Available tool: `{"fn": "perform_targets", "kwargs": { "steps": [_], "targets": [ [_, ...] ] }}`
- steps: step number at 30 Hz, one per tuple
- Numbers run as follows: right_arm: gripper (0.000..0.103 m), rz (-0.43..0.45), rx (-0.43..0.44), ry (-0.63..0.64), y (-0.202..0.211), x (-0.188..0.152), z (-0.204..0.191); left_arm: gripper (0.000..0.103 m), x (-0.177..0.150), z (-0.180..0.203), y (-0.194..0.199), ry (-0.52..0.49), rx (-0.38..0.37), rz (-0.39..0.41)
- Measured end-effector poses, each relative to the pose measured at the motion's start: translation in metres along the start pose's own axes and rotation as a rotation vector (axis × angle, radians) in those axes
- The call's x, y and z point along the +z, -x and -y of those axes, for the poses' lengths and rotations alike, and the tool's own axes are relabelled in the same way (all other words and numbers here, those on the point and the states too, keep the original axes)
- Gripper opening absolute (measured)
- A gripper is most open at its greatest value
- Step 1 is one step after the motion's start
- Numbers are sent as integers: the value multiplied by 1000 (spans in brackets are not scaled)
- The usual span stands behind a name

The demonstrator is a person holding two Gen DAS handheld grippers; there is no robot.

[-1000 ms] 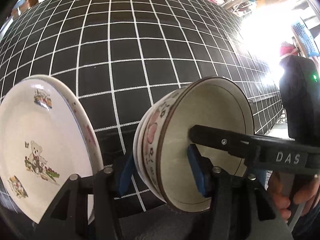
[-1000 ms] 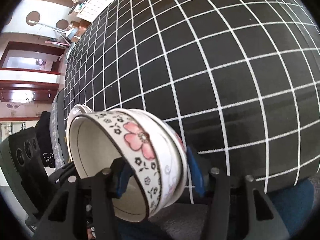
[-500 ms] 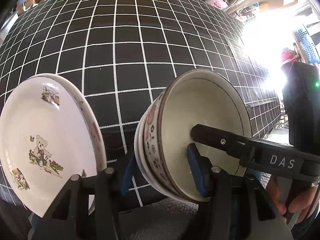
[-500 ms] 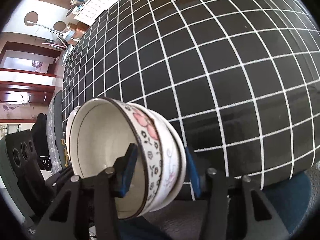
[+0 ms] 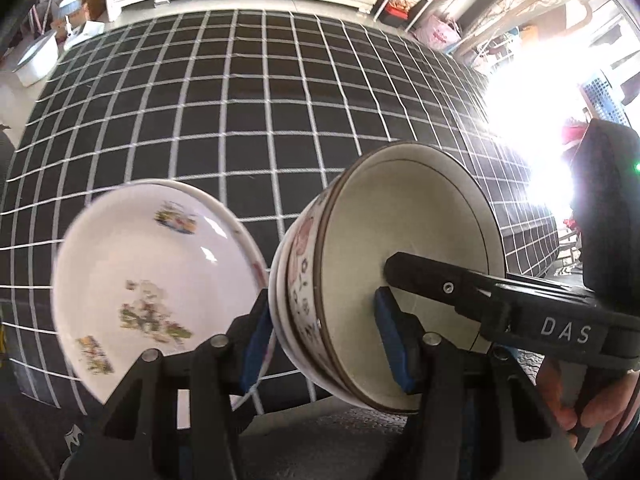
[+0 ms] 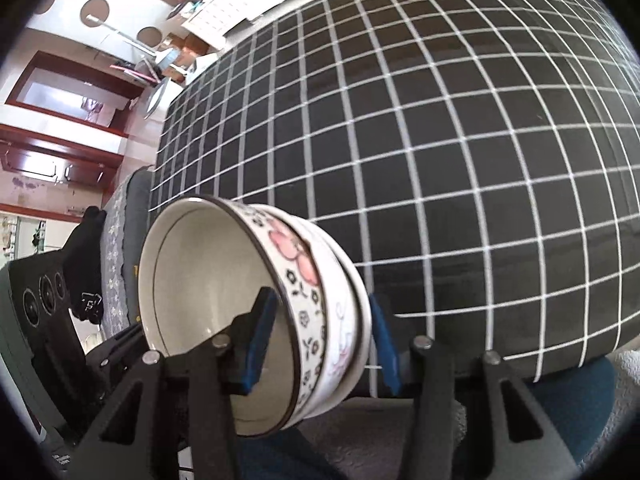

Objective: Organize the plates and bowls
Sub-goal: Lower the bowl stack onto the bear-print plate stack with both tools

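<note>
the bowls (image 5: pixel 404 292) are gripped from both sides, clear above the grid cloth (image 5: pixel 248 120): by the left gripper (image 5: pixel 326 344) and by the right gripper (image 6: pixel 320 344). a plate (image 5: pixel 152 280) is seen tilted just left of the bowls.

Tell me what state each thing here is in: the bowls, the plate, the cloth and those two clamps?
stack of bowls: nested, tipped sideways, clamped by its wall from both sides.
left hand-held gripper: shut on the stack of bowls, one pad inside.
right hand-held gripper: shut on the stack of bowls, jaws just closed further.
picture plate: left of the bowls, blurred, gripped by nothing.
checked cloth: spread flat.
</note>
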State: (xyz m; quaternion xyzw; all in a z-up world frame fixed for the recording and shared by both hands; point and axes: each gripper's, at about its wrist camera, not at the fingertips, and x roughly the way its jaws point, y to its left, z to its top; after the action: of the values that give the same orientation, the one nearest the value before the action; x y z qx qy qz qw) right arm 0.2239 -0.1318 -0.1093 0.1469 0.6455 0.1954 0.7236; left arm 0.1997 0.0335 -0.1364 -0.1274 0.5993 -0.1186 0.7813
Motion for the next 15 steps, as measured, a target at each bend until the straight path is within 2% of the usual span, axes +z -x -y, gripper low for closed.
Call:
{"fn": "perform_targets", "kwargs": {
  "steps": [5, 15],
  "targets": [
    [51, -18, 14, 40, -10, 9, -30, 49, 5, -23, 26, 40, 31, 29],
    [51, -65, 24, 126, -45, 22, -79, 48, 9, -99, 60, 138, 65, 59]
  ]
}}
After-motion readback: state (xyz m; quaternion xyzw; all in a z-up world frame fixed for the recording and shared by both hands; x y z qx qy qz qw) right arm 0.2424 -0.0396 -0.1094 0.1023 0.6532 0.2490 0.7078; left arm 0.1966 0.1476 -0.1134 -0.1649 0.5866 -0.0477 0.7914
